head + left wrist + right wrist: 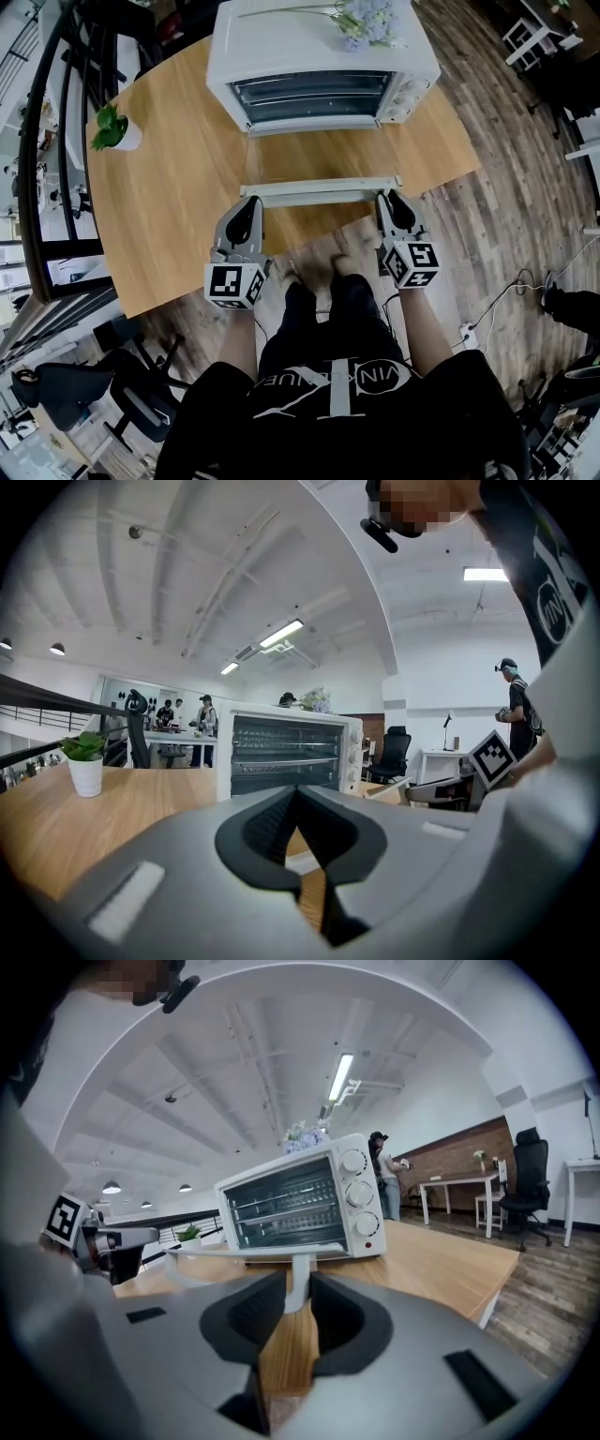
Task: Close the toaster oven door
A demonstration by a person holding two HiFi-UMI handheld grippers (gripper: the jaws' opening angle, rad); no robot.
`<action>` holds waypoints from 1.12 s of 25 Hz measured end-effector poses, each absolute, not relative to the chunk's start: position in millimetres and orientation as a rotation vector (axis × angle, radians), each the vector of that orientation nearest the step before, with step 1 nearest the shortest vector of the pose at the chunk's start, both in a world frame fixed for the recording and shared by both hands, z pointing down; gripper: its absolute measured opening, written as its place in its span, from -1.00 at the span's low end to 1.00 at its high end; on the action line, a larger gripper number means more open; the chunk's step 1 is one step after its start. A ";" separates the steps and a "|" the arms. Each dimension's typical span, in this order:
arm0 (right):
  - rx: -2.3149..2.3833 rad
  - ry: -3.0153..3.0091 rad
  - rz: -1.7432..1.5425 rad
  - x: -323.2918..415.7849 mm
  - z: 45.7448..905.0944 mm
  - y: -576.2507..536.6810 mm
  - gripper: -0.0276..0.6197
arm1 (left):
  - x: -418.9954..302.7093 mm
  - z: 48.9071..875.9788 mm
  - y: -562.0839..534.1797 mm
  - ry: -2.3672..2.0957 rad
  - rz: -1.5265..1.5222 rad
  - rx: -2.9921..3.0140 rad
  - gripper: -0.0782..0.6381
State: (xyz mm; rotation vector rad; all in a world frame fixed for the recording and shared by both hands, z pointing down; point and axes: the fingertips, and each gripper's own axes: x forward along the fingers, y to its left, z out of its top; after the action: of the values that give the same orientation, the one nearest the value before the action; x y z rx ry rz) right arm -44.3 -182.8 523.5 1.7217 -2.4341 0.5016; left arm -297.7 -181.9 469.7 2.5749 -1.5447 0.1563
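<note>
Flowers [370,21] atop toaster oven [319,49], potted plant [114,129] left

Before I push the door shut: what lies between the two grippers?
The white handle bar of the open toaster oven door spans from the left gripper to the right gripper, above the wooden table. The head view shows it.

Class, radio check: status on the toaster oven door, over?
Right tongs clamped on door handle post. Left tongs shut at handle's left end. Door down, open. Nothing blocking it.
</note>
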 end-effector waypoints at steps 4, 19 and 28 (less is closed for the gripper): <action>1.738 -2.451 0.478 -44.5 505.8 -189.7 -0.63 | -298.1 460.8 -187.7 -1.553 0.143 2.588 -0.76; 1.795 -2.494 0.394 -42.9 452.0 -222.2 -0.63 | -302.1 440.5 -201.6 -1.585 0.097 2.608 -0.75; 1.808 -2.512 0.366 -43.7 426.4 -243.8 -0.63 | -308.1 432.3 -208.6 -1.609 0.086 2.603 -0.75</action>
State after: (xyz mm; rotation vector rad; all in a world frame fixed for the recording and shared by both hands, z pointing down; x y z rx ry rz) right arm -43.7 -243.8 426.4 1.8077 -2.5118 0.3662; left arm -308.1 -208.6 432.3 2.6033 -1.6094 0.0855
